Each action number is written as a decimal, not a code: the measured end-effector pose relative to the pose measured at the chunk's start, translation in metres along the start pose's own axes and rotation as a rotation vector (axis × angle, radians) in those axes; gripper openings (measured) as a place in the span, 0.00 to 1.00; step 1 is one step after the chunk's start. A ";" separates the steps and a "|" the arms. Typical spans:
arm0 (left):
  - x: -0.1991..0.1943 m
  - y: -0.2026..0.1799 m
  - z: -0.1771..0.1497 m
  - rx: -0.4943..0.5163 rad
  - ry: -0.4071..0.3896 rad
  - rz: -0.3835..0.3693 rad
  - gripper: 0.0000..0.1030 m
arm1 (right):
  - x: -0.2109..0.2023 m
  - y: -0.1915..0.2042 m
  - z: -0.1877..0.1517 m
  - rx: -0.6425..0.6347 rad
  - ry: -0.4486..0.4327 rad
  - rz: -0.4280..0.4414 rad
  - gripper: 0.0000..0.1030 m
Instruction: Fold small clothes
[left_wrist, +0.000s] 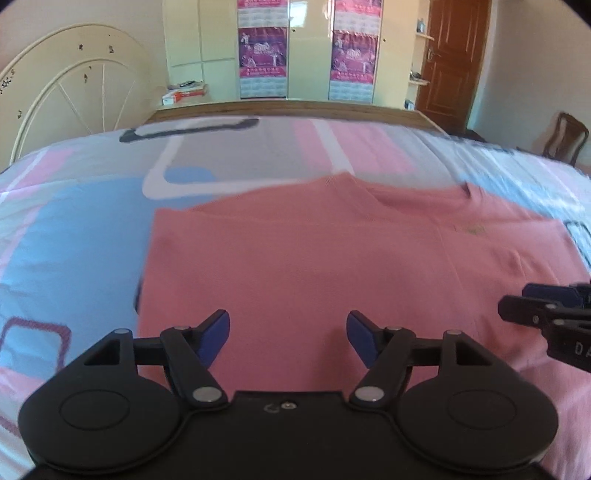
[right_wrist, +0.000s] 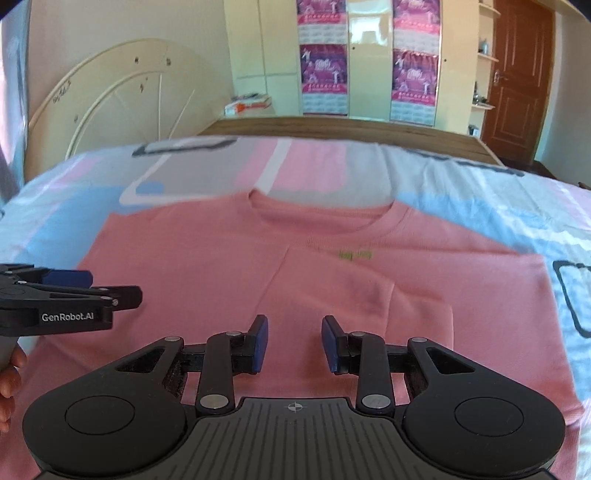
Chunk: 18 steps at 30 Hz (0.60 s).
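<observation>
Left tool (left_wrist: 288, 334) stood released, jaws wide apart, nothing between the blue pads (left_wrist: 216, 338), at lower centre of its frame over the near part of the shirt (left_wrist: 314, 251). Right tool (right_wrist: 294, 343) was also released, jaws at a narrower gap, empty, above the shirt's lower middle. The pink shirt lay flat on the bed (left_wrist: 66, 229), collar toward the far side, sides folded inward, filling mid-frame. Behind the bed, at upper centre, stood a wardrobe (left_wrist: 310, 48); a door (left_wrist: 450, 55) at upper right.

"GenRobot.AI" stands in white on the left tool's (right_wrist: 110, 291) black side.
</observation>
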<state>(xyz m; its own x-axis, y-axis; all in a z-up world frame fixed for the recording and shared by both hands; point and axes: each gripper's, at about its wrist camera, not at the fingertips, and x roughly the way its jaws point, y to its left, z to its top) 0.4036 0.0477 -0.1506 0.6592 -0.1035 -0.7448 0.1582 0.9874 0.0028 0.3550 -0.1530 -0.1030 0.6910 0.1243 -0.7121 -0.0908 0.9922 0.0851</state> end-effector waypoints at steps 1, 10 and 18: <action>0.002 -0.002 -0.005 0.001 0.013 -0.002 0.67 | 0.000 0.000 -0.004 -0.010 0.005 -0.009 0.31; -0.006 0.018 -0.028 -0.026 0.015 0.052 0.69 | -0.013 -0.044 -0.031 0.021 0.038 -0.088 0.31; -0.043 -0.011 -0.038 -0.010 0.011 0.005 0.70 | -0.042 -0.019 -0.029 0.011 0.002 0.006 0.31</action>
<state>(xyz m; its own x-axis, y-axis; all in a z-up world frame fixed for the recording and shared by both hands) 0.3453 0.0456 -0.1443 0.6517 -0.0976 -0.7522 0.1476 0.9891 -0.0005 0.3065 -0.1769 -0.0951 0.6890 0.1303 -0.7129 -0.0870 0.9915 0.0971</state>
